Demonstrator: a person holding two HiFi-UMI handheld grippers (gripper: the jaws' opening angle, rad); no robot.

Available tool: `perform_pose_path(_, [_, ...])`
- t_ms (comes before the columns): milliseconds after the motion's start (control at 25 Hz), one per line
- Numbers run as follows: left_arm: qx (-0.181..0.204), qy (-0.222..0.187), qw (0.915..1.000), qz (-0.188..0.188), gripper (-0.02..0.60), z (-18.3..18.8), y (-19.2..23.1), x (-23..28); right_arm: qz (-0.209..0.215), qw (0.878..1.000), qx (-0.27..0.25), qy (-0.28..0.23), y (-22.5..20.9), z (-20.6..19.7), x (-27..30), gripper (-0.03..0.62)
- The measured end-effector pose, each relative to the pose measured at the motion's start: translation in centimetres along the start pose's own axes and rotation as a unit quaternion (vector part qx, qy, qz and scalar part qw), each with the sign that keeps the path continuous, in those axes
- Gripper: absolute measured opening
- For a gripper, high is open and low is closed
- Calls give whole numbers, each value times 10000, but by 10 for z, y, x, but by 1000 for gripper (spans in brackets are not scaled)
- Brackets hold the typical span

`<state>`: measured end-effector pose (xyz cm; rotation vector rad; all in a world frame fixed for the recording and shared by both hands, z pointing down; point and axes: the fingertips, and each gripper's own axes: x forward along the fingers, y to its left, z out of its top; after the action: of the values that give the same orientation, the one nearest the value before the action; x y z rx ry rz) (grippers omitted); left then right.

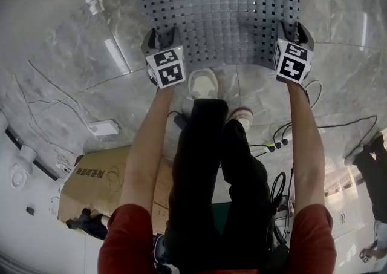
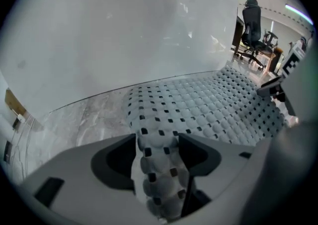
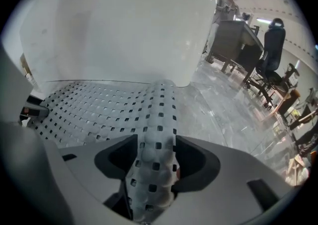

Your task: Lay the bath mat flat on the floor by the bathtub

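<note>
Fingers [image 2: 115, 158] of left gripper [image 2: 158, 142] and right gripper [image 3: 157, 143] gape around bath mat [image 1: 224, 13].

Bright, even indoor light fills every view. The glossy grey marble floor [image 1: 109, 55] left of the left claw [image 1: 161, 40] carries white glare streaks. Beyond that claw the smooth white bathtub wall [image 2: 124, 35] washes out, almost featureless, and ceiling strip lights [image 2: 297, 11] glow far to its right. The wide-angle lenses bend straight lines and darken the corners. The claw's grey body, nearest the lens, looks soft, with shade in its recesses.
</note>
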<state>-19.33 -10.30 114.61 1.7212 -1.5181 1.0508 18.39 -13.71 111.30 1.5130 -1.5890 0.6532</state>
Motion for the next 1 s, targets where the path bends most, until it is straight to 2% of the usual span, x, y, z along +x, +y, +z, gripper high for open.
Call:
perform_pose_path(160, [-124, 2, 9999, -23, 289, 5, -2, -14, 57, 9997, 222, -6, -2, 5, -10, 275])
perform_pose_path(480, [-97, -121, 9998, -150, 301, 38, -20, -64, 168, 9989, 420, -147, -5, 31, -65, 279])
perform_pose_path(720, [-25, -354, 9990, -269, 301, 84, -37, -123, 341, 9974, 562, -298, -3, 62, -124, 279])
perform_pose_path(1000, [-1, -738, 9966, -377, 302, 152, -51, -208, 534, 9949, 562, -649, -11, 122, -204, 279])
